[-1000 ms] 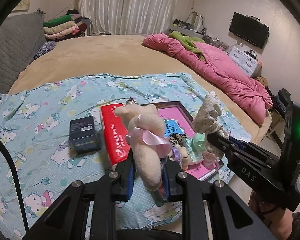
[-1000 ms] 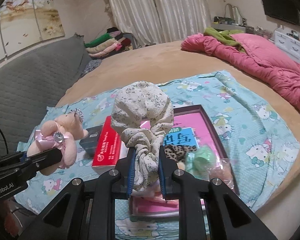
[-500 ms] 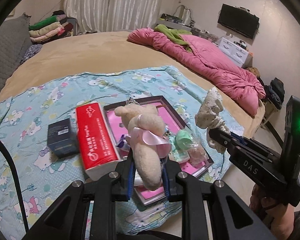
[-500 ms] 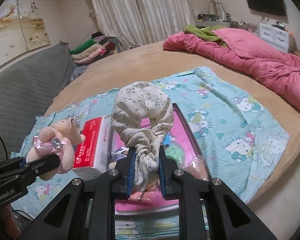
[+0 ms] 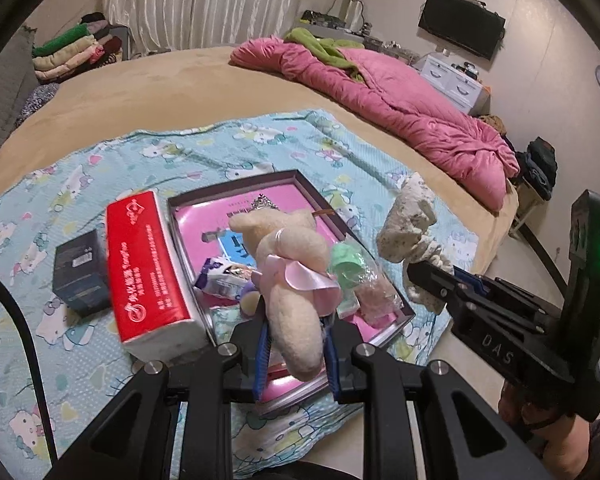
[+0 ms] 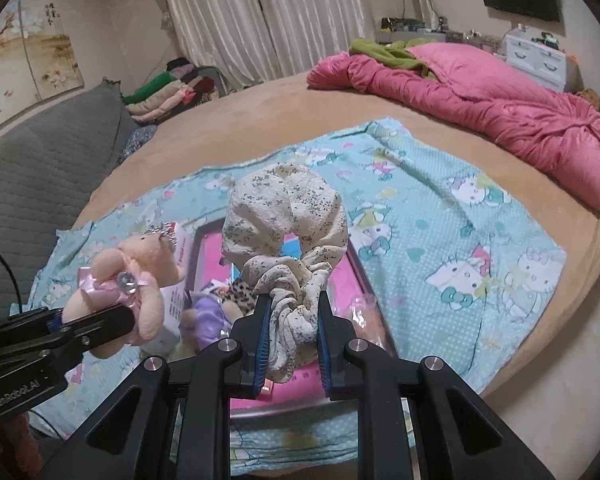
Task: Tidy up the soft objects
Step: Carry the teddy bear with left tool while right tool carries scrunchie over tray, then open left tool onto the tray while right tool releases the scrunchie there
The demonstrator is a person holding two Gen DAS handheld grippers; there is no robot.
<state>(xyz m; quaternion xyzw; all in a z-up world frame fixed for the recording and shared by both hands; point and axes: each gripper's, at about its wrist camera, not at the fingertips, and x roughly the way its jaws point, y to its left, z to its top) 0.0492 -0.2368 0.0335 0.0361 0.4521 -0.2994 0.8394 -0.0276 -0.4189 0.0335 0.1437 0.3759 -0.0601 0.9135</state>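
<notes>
Our left tool [image 5: 294, 354] was clamped on the pink plush bear [image 5: 290, 276] and our right tool [image 6: 290, 354] on the floral scrunchie [image 6: 286, 216], both held above the pink tray [image 5: 300, 184] on the bed. We judged this the carrying step; next, lower each and release inside.

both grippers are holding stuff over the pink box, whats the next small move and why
Probably lower both a little further. The left gripper is shut on the teddy and the right gripper on the scrunchie, both above the box, where other soft items already lie.
</notes>
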